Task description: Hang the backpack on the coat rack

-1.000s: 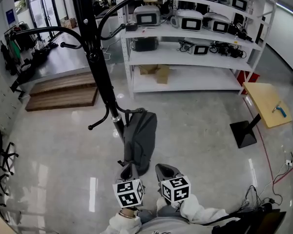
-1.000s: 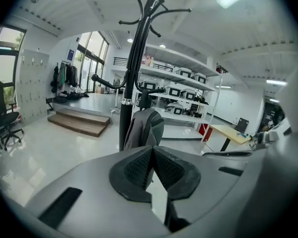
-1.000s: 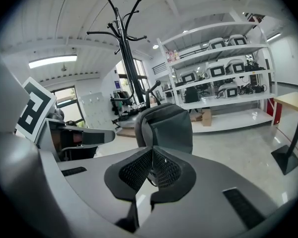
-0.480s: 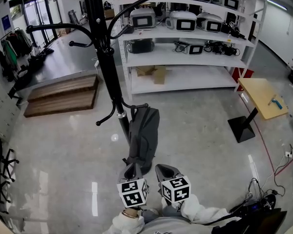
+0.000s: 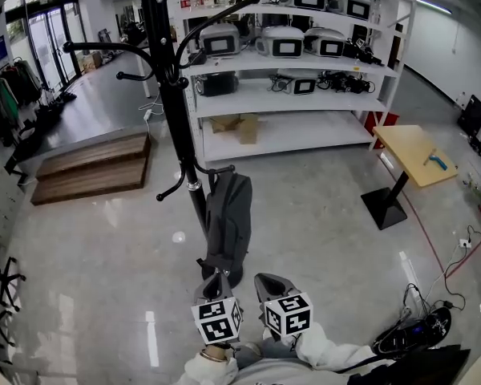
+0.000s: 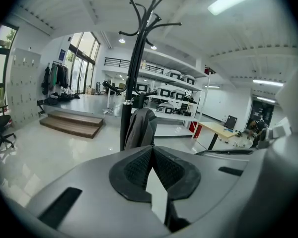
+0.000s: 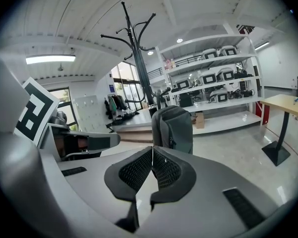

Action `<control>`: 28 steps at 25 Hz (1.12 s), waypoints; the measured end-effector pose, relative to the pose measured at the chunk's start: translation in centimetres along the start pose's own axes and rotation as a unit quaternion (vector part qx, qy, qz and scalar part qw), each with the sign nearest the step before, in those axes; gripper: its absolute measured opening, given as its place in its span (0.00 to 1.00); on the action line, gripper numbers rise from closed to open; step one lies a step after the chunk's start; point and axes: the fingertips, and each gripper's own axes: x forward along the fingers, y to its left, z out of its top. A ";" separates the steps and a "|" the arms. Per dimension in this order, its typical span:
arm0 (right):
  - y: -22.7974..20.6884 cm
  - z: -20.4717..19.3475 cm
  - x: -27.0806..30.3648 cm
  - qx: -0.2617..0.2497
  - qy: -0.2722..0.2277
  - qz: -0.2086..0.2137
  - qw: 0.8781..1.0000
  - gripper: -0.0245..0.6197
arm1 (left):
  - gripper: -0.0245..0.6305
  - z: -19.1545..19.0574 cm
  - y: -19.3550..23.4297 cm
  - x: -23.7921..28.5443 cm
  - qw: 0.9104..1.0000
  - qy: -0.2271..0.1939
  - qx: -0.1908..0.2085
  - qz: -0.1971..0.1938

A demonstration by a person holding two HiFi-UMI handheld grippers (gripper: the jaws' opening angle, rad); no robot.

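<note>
My left gripper (image 6: 151,149) and right gripper (image 7: 152,149) both have their jaws pressed together with nothing between them. Both point toward the grey backpack (image 5: 227,223). It stands upright just beside the pole of the black coat rack (image 5: 172,111), seemingly on the floor, its top near a low hook.

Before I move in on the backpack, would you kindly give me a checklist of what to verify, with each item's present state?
1. Left hand-held gripper carries nothing: ok, jaws shut and empty.
2. Right hand-held gripper carries nothing: ok, jaws shut and empty.
3. Jaws opened for a grasp: not ok, both are shut.
4. Backpack in sight, upright against the coat rack pole: ok.
5. Backpack's weight borne by the rack: cannot tell.
6. Upper hooks bare: ok.
</note>
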 end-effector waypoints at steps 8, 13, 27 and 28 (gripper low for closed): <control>0.1 -0.6 -1.7 -0.007 -0.002 0.010 1.000 0.06 | 0.04 -1.6 -1.3 -1.6 1.000 0.006 -0.006 0.012; -0.3 -1.3 -2.5 -0.007 0.006 0.023 1.000 0.06 | 0.04 -2.4 -2.1 -2.4 1.000 0.009 -0.009 0.023; 0.2 -0.5 -3.1 -0.028 0.002 0.039 0.999 0.06 | 0.04 -2.0 -2.2 -3.4 0.999 -0.002 -0.008 0.035; 0.3 -0.4 -3.0 -0.027 0.002 0.040 0.999 0.06 | 0.04 -2.0 -2.1 -3.3 0.999 -0.002 -0.008 0.036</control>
